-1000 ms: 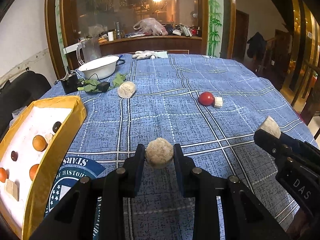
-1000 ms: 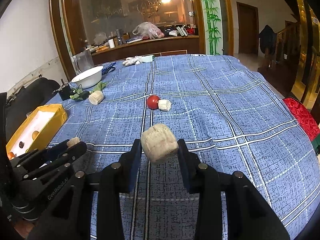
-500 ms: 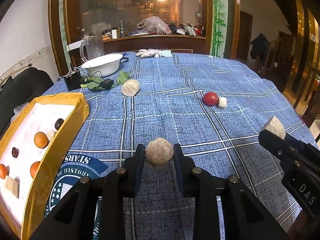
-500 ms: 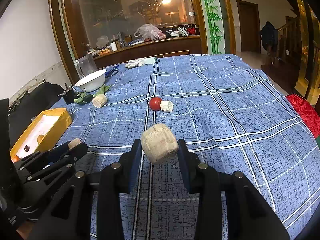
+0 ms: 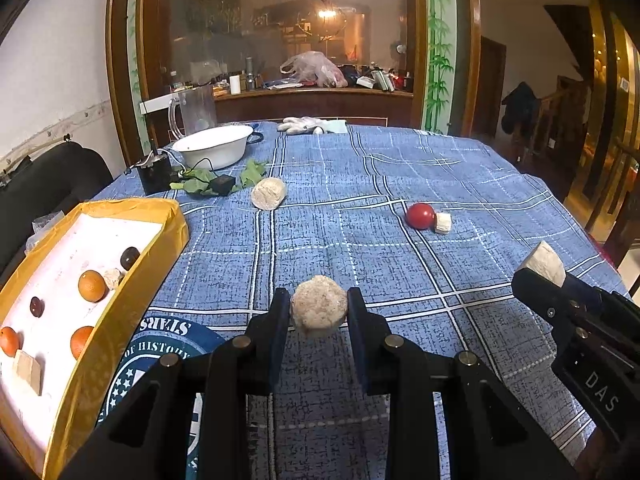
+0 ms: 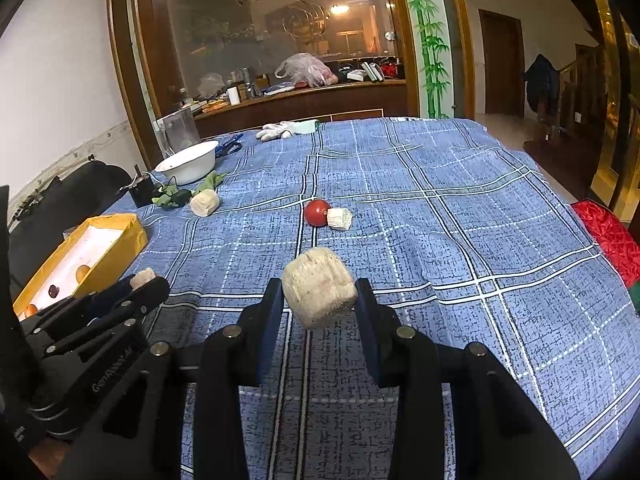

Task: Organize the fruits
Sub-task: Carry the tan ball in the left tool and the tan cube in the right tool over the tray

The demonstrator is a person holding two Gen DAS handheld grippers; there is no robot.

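Observation:
My left gripper (image 5: 319, 312) is shut on a round beige lump (image 5: 319, 311) and holds it above the blue cloth. My right gripper (image 6: 319, 300) is shut on a bigger beige chunk (image 6: 319, 293), also in the air; that chunk shows at the right of the left wrist view (image 5: 545, 262). A yellow box (image 5: 132, 292) at the left holds oranges (image 5: 91, 285), dark fruits (image 5: 129, 256) and beige pieces. On the cloth lie a red tomato (image 5: 420, 215), a small beige piece (image 5: 442, 223) touching it, and another beige chunk (image 5: 268, 194) farther back.
A white bowl (image 5: 214, 150), a clear jug (image 5: 196, 110), green leaves (image 5: 200, 182) and a black box with cable (image 5: 154, 174) stand at the far left. White gloves (image 5: 306, 125) lie at the far edge. A red cushion (image 6: 610, 232) sits beyond the right edge.
Both grippers have risen and drawn back a little with their pieces still held. Nothing on the cloth moved.

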